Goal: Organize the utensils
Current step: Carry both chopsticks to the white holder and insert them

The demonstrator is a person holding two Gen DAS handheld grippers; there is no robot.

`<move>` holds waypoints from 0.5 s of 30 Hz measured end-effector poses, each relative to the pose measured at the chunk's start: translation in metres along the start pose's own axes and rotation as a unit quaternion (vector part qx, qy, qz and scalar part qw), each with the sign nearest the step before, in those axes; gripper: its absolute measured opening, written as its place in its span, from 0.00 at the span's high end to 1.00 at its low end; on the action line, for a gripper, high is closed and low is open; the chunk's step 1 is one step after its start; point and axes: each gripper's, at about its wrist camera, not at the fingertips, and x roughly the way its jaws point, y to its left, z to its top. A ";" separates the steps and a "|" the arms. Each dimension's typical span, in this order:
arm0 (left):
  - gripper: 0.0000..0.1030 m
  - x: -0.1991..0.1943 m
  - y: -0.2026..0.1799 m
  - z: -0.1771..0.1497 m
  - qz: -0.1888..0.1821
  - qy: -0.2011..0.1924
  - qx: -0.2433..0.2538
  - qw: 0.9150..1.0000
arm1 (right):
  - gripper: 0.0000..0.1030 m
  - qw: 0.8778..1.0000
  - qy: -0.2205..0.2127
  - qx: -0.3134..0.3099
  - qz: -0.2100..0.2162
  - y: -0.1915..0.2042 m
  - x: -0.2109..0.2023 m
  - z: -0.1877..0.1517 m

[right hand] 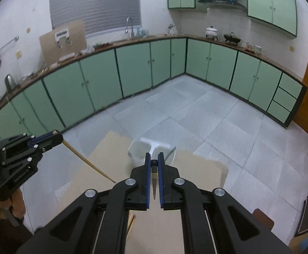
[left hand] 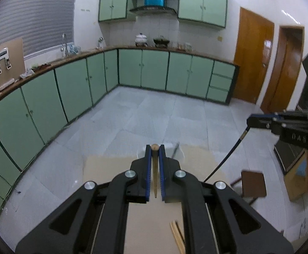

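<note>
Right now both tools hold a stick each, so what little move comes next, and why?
Probably lower the left tool toward the white holder. Its wooden chopstick is already clamped, like the right tool's black chopstick, and the holder sits just ahead on the table.

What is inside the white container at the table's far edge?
A dark utensil leans out of the white container's right compartment. The right gripper and its black chopstick cover the rest.

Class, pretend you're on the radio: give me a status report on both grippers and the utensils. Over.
Left gripper shut on wooden chopstick. Right gripper shut on black chopstick. White holder ahead on the table. Nothing blocking.
</note>
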 end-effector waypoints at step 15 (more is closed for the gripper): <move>0.94 0.134 0.023 0.038 0.019 -0.006 -0.044 0.999 | 0.94 0.998 -0.019 0.051 -0.020 -0.041 0.116 0.046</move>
